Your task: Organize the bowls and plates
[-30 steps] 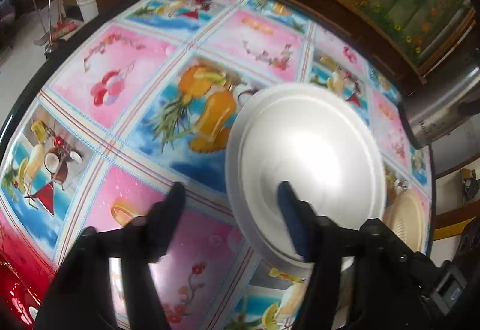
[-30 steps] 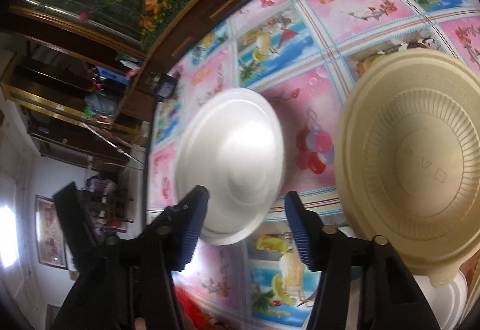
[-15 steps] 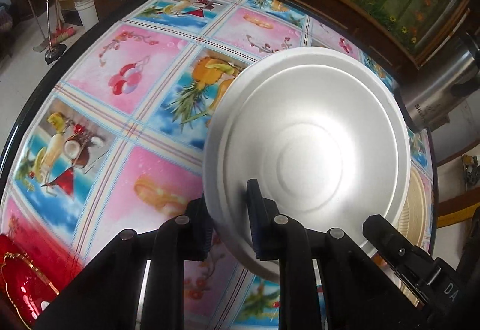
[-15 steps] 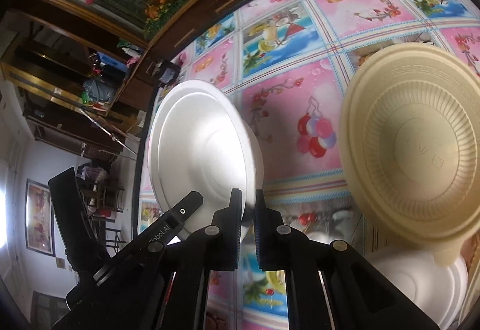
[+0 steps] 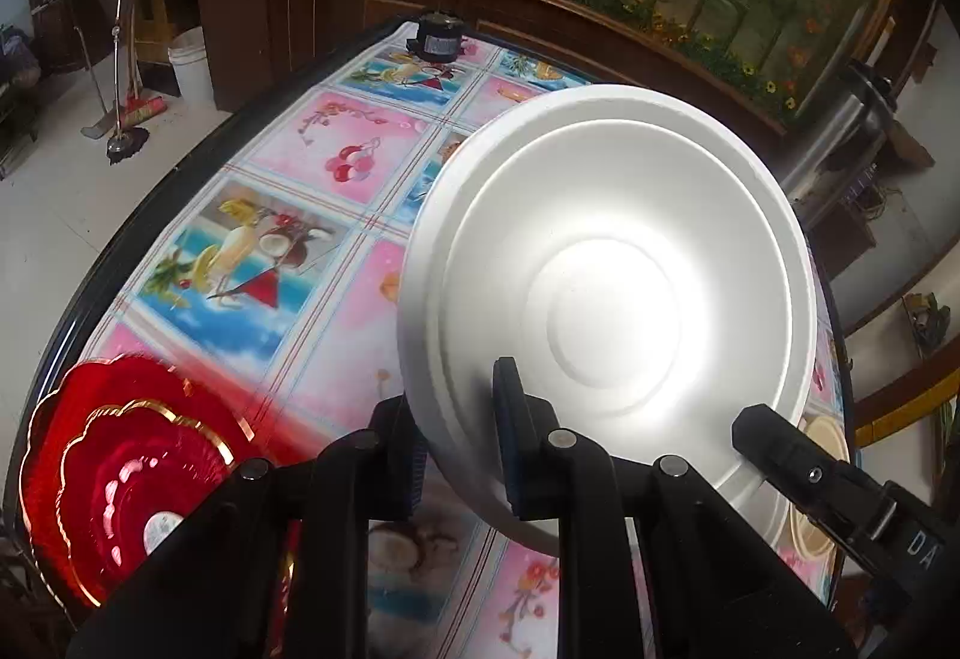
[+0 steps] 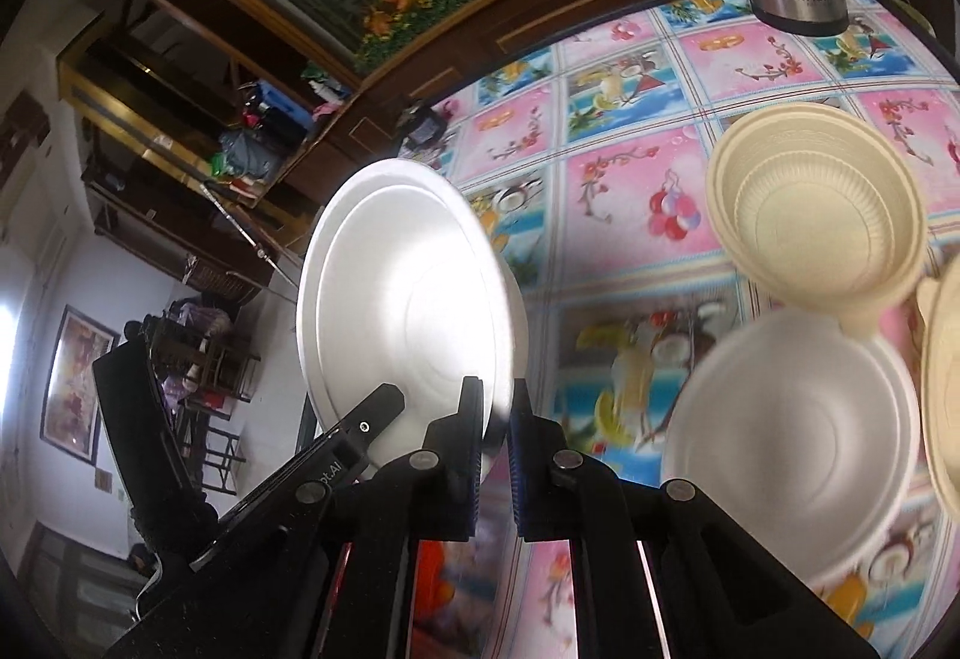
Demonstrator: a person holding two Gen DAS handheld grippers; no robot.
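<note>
Fruit-print tablecloth (image 5: pixel 300 263), white foam plate (image 5: pixel 606 293) lifted, left tongs (image 5: pixel 459 455) and right tongs (image 6: pixel 495 449) clamped on its rim

I can't see the bright picture tablecloth (image 5: pixel 288 263) under the round white foam plate (image 5: pixel 606 299). The shiny red scalloped plate (image 5: pixel 114 473) at the table's near corner looks blurry.

Each hand-held gripper (image 5: pixel 459 455) (image 6: pixel 495 443) is matte black, with round silver pivot screws and ribbed blue finger pads (image 5: pixel 510 443).
</note>
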